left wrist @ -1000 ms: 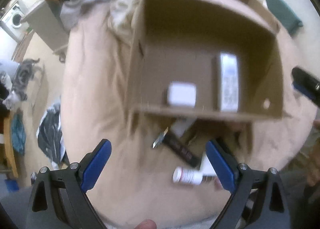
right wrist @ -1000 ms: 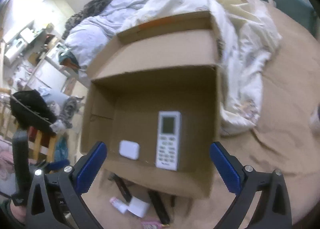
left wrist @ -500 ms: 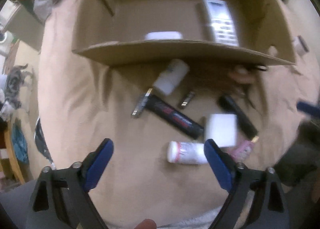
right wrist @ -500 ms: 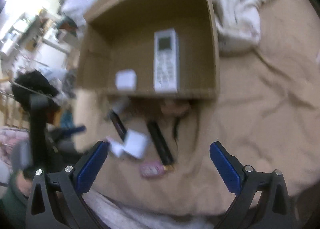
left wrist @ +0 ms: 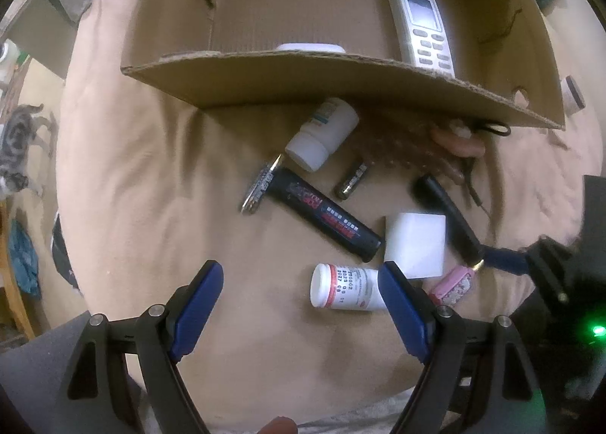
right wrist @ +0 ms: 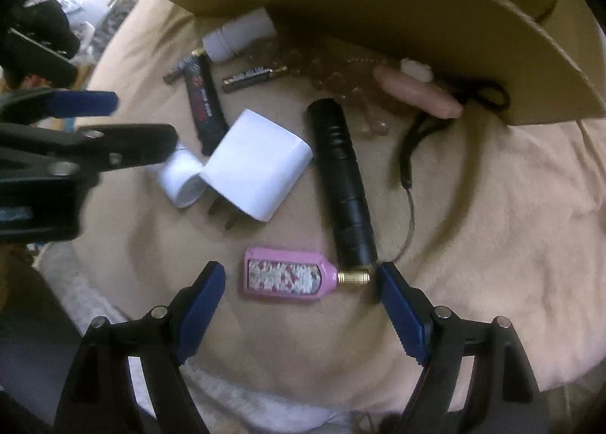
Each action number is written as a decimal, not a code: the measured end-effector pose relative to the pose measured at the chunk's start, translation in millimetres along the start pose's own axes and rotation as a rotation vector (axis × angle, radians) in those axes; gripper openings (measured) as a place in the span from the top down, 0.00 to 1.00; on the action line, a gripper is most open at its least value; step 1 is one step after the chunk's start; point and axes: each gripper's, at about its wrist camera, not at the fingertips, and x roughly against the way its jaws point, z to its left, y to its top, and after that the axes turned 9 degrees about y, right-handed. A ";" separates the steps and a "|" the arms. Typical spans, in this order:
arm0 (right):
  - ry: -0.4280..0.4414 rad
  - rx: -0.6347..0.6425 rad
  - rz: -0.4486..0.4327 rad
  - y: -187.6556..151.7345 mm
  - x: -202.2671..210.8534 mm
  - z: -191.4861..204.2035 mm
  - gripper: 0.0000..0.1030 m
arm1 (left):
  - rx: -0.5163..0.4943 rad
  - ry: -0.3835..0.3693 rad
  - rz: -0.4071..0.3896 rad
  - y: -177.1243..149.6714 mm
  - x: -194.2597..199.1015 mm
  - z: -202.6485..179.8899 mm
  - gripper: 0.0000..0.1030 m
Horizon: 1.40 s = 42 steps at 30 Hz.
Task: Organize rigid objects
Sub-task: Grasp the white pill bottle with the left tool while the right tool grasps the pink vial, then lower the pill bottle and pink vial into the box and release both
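Compared with a second ago, when mostly the open brown cardboard box (left wrist: 341, 77) was seen from high above, both grippers are now brought low over the beige blanket (right wrist: 492, 206), so the loose items in front of the box are seen large; from this it is judged that a new pick is being started. The right gripper (right wrist: 299, 286) is held above the flat pink bottle with a gold cap (right wrist: 288, 276), which lies on the blanket between the blue fingers (right wrist: 401, 312). The jaws are closing, but the pads are not yet pressed on the bottle. The gold cap is close to the right pad and touches the end of the black cylindrical flashlight (right wrist: 341, 172). The left gripper (left wrist: 299, 305) is open and nothing is gripped; the white pill bottle with a red-lined label (left wrist: 341, 288) lies near its right finger (left wrist: 401, 305), partly hidden behind it. The white remote control (left wrist: 424, 28) is already in the box.
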 end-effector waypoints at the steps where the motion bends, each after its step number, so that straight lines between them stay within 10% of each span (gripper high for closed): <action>1: -0.011 0.010 -0.003 0.0 -0.6 1.4 0.20 | -0.001 -0.005 0.001 -0.6 0.5 -0.1 0.20; 4: -0.014 0.010 -0.022 -0.7 3.2 -0.5 0.36 | -0.016 -0.016 0.008 -0.7 2.6 -1.1 0.20; 13: 0.022 -0.054 -0.015 -13.7 18.6 -18.9 0.36 | -0.127 0.001 0.022 -4.8 -6.3 -31.9 0.20; 18: 0.017 -0.071 -0.030 -12.2 22.8 -26.8 0.36 | -0.154 0.025 0.048 -5.9 -17.4 -43.8 0.58; 29: 0.051 -0.061 -0.066 -18.1 49.8 -36.8 0.36 | -0.057 0.113 0.019 -11.4 -6.3 -9.5 0.58; 42: 0.075 -0.045 -0.325 -10.5 127.7 -29.7 0.36 | 0.041 0.104 -0.112 0.3 51.1 17.1 0.58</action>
